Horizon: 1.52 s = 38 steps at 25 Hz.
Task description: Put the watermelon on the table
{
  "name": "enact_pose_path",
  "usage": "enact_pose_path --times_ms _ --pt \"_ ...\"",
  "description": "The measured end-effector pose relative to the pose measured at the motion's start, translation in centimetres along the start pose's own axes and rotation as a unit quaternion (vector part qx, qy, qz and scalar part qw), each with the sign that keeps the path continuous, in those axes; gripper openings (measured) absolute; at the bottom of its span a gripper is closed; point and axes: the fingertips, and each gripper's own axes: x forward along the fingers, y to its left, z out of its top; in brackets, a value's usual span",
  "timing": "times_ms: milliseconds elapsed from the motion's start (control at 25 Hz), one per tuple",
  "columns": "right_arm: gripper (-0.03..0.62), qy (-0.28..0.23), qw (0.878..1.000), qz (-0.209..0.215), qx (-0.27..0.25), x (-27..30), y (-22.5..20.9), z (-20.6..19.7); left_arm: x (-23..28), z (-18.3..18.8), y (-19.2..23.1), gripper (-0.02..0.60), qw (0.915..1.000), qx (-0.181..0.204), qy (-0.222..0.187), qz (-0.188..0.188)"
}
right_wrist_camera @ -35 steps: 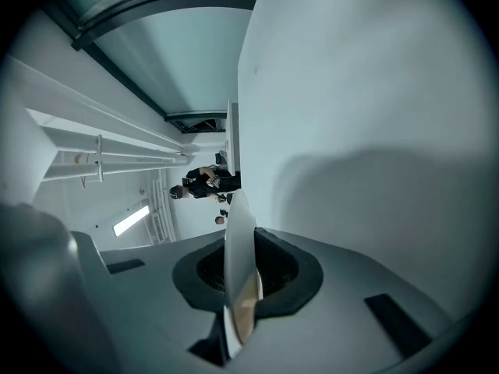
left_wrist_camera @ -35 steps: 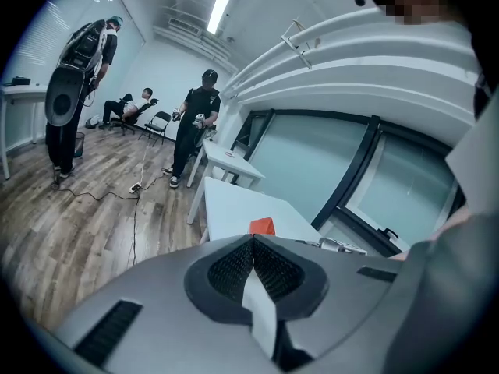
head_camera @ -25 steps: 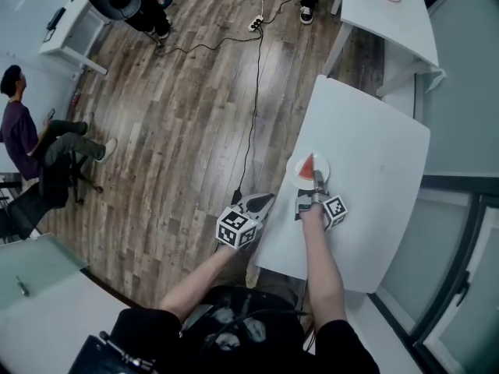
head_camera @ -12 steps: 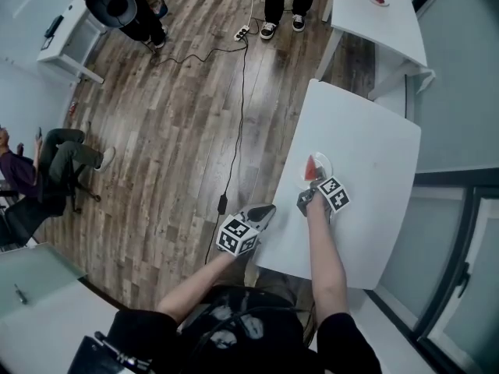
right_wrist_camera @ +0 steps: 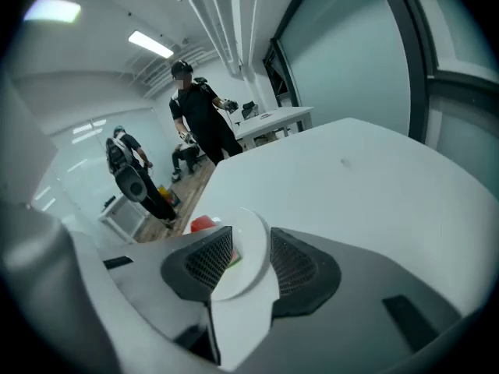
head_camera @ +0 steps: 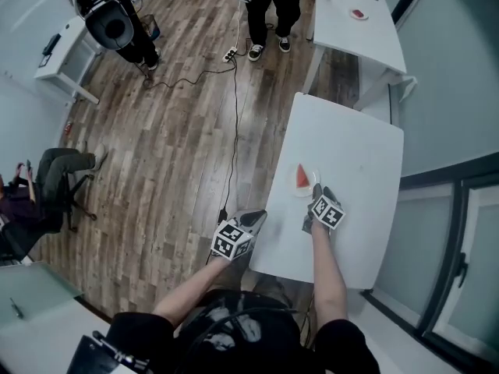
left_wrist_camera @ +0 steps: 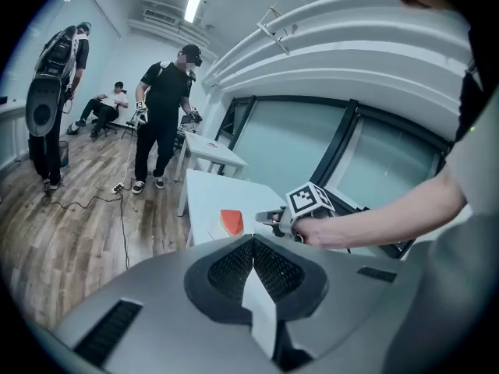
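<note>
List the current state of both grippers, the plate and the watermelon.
left gripper: shut, empty, beside the table edge.
right gripper: shut on the plate's rim.
plate: held at the table; contact with it unclear.
watermelon: lying on the plate.

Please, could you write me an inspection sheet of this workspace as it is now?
Surface: white rectangular table.
Job's things: red wedge-shaped watermelon slice on a round white plate, on the table.
Clutter: nothing seen.
Grippers: right gripper, fingers closed on the plate's rim; left gripper, fingers together, empty, beside the table.
Cables: black cable and white power strip on the wooden floor.
Surroundings: second white table, a standing person, a seated person.
</note>
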Motion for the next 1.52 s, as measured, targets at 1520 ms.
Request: enact_pose_path --times_ms 1520 --pt "0.04 -0.158 0.968 0.15 -0.122 -30.4 9.4 -2.7 -6.0 2.5 -12.3 0.005 0.9884 0.136 -0.056 -0.036"
